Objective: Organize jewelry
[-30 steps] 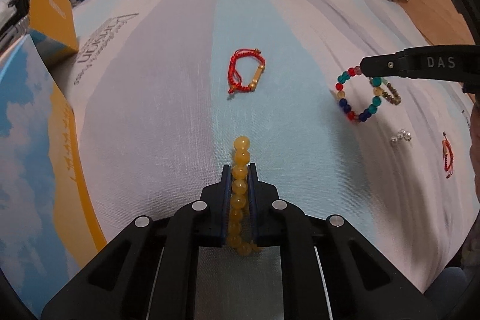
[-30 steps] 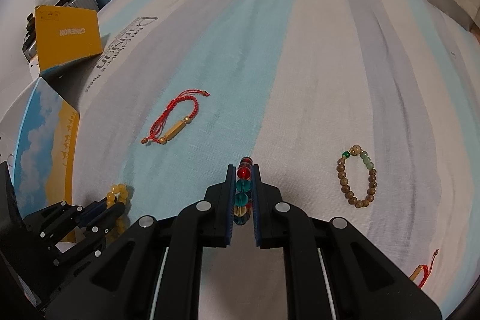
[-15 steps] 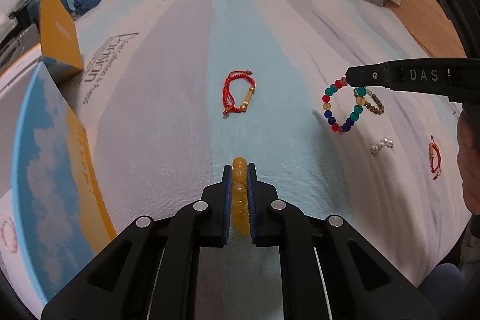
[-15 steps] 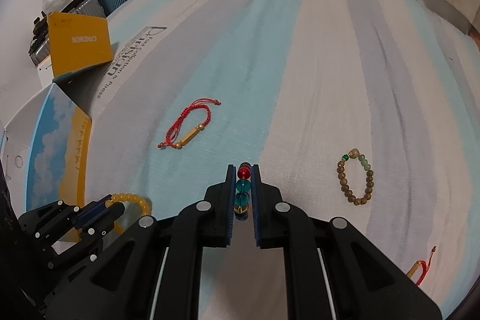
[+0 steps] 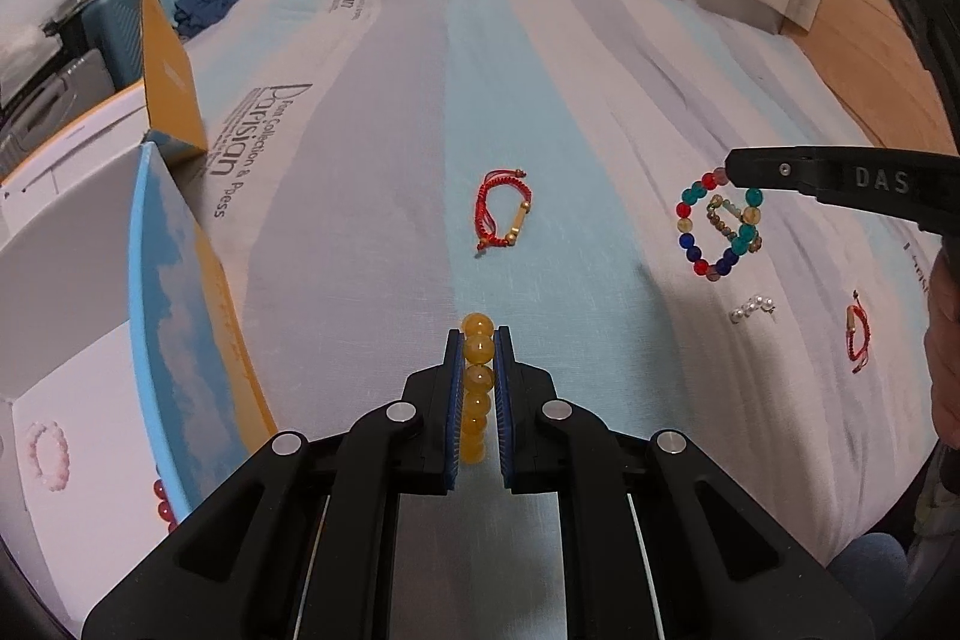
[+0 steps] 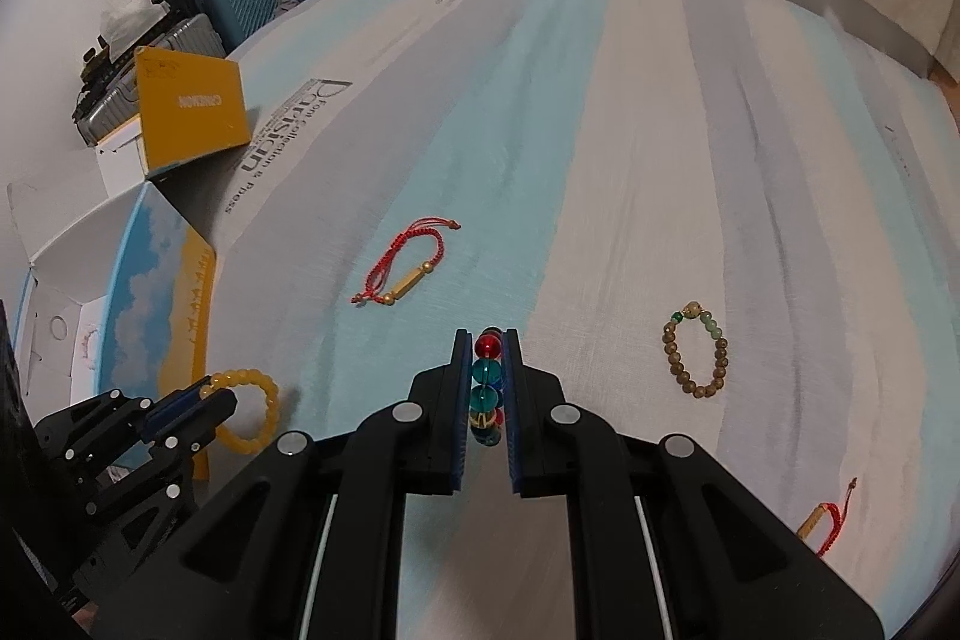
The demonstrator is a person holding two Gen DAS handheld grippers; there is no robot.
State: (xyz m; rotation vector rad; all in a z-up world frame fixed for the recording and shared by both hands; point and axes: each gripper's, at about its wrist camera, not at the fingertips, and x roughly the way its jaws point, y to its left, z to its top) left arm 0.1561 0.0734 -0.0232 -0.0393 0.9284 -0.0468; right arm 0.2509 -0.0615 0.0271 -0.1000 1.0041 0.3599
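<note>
Bracelets are hanging clear above the striped bedsheet [image 5: 372,196]: left gripper [image 5: 478,340] is clamping the yellow bead bracelet [image 5: 477,388], right gripper [image 6: 487,340] is clamping the multicoloured bead bracelet [image 6: 486,388]. Red cord bracelet [image 6: 408,262] and brown bead bracelet [image 6: 696,352] are lying on the sheet.

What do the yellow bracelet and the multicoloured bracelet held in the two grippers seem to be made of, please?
Yellow bracelet: round, glossy, translucent amber-yellow beads, so probably resin, glass or polished stone.
Multicoloured bracelet: clear, shiny red, teal and blue beads that let light through, likely glass or acrylic. Neither material can be settled by look alone.
</note>
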